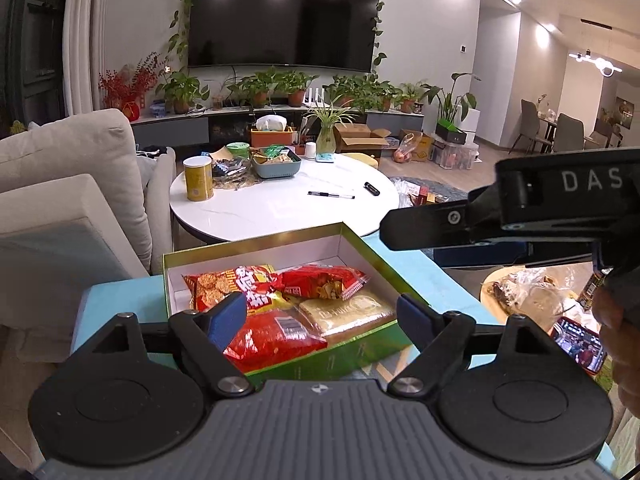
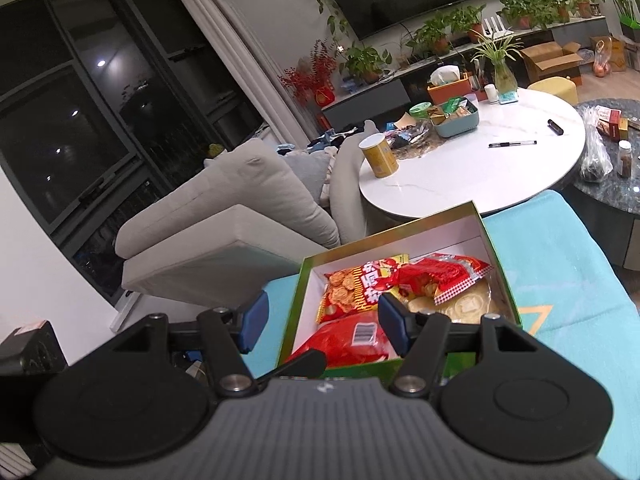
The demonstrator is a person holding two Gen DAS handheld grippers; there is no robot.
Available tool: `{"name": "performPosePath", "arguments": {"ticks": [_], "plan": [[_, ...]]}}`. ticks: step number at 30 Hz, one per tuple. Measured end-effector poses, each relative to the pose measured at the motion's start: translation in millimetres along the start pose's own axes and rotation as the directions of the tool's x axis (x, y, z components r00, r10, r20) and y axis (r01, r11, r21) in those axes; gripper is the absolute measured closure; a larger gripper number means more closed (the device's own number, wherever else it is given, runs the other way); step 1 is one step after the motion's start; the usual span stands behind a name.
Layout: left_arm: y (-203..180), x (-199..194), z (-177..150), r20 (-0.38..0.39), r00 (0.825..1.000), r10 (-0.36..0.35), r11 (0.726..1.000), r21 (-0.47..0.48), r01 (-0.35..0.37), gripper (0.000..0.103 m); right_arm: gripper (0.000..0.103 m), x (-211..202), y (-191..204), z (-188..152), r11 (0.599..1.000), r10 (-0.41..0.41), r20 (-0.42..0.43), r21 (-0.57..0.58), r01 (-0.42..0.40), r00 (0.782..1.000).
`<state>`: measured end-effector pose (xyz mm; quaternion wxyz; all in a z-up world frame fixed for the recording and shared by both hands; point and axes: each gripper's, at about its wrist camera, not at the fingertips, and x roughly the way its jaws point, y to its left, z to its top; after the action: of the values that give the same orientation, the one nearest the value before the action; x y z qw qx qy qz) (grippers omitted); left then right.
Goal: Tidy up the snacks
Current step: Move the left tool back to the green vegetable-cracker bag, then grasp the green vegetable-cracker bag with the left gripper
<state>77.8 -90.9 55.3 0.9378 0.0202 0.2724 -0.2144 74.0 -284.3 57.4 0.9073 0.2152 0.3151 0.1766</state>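
Your left tool (image 1: pixel 322 314) stands wide, nothing between its blue pads (image 1: pixel 228 316); it hovers above the near edge of the box (image 1: pixel 256 246). Your right tool (image 2: pixel 320 322) is about half open, also empty; left pad (image 2: pixel 252 322) sits outside the box's left wall, right pad over the snacks; no contact seen.

Box: green-gold rim, white inside, lid off; rests on a turquoise cloth (image 1: pixel 448 280). Contents, 4 packs, all lying flat: cracker bag (image 1: pixel 228 280), red/yellow, back left; red bag (image 1: pixel 324 280) back right, overlapping the cracker bag's right edge; red pack w/ barcode (image 1: pixel 276 334) front left; tan pack (image 1: pixel 352 312) front right, partly under the red bag. Back strip of the box floor is bare.

In the left view the right tool's body (image 1: pixel 520 216) crosses in at the right, above the cloth; your hand (image 1: pixel 616 308) shows at the frame edge.

Beyond the box: white round table (image 1: pixel 280 204) w/ yellow can (image 1: pixel 198 178), blue tray (image 1: pixel 276 164), pen (image 1: pixel 331 195); grey sofa (image 1: pixel 72 184) to the left; TV (image 1: pixel 284 16) on the wall; phone (image 1: pixel 580 344), screen lit, low at the right.
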Motion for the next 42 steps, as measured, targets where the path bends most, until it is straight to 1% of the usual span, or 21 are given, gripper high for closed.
{"name": "performPosePath", "arguments": {"ticks": [6,11,25,29,35,39,42], "plan": [[-1,-16,-17,-0.009,1.000,-0.002,1.000,-0.012,0.002,0.022,0.029,-13,5,-16,1.000,0.010,-0.020,0.011,-0.010,1.000],[1,-23,-34,-0.035,0.999,-0.002,1.000,-0.031,0.000,0.022,0.029,-16,6,-32,1.000,-0.006,-0.045,0.017,0.007,0.999],[-3,-24,-81,-0.125,0.991,-0.048,0.998,-0.049,0.042,0.022,0.029,-32,-8,-87,0.997,-0.062,-0.118,0.046,0.068,0.991],[-11,-24,-94,-0.148,0.986,-0.074,0.997,-0.046,0.068,0.022,0.029,-37,-15,-104,0.993,-0.096,-0.140,0.056,0.105,0.985],[-29,-20,-114,-0.201,0.972,-0.121,0.993,-0.029,0.117,0.022,0.029,-43,-30,-132,0.984,-0.143,-0.192,0.082,0.161,0.971],[-39,-19,-124,-0.224,0.965,-0.139,0.990,-0.020,0.138,0.022,0.029,-51,-37,-145,0.979,-0.160,-0.209,0.093,0.182,0.965],[-42,-21,-133,-0.237,0.957,-0.166,0.986,-0.043,0.160,0.022,0.029,-57,-42,-152,0.976,-0.162,-0.210,0.108,0.188,0.964]]}}
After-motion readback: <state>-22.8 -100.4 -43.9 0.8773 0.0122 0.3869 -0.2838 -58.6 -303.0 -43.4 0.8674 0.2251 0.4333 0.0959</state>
